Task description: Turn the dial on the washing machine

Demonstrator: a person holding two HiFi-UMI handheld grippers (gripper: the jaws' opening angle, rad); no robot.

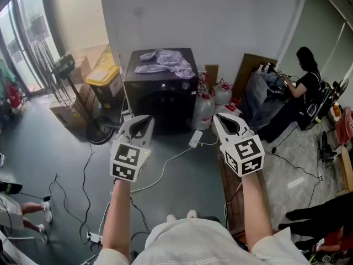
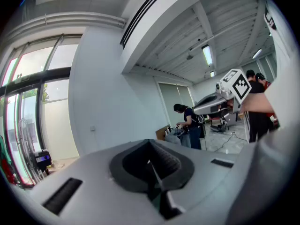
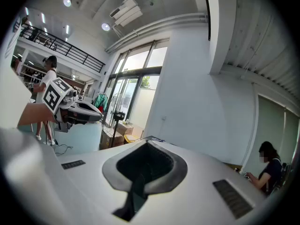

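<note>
The black washing machine (image 1: 161,93) stands against the white wall, a few steps ahead of me, with a lilac cloth (image 1: 165,61) heaped on its lid. Its control strip (image 1: 163,85) runs along the top front; the dial is too small to pick out. My left gripper (image 1: 139,127) and right gripper (image 1: 226,125) are held out side by side, well short of the machine, both shut and empty. In the left gripper view the jaws (image 2: 150,143) meet at their tip and point at the wall. The right gripper view shows the same at its own tip (image 3: 147,144).
A yellow-lidded bin (image 1: 105,76) and cardboard boxes (image 1: 66,112) stand left of the machine. Water jugs (image 1: 204,109) stand to its right. Cables (image 1: 165,167) and a white adapter (image 1: 196,138) lie on the floor. A person (image 1: 300,87) sits at the far right.
</note>
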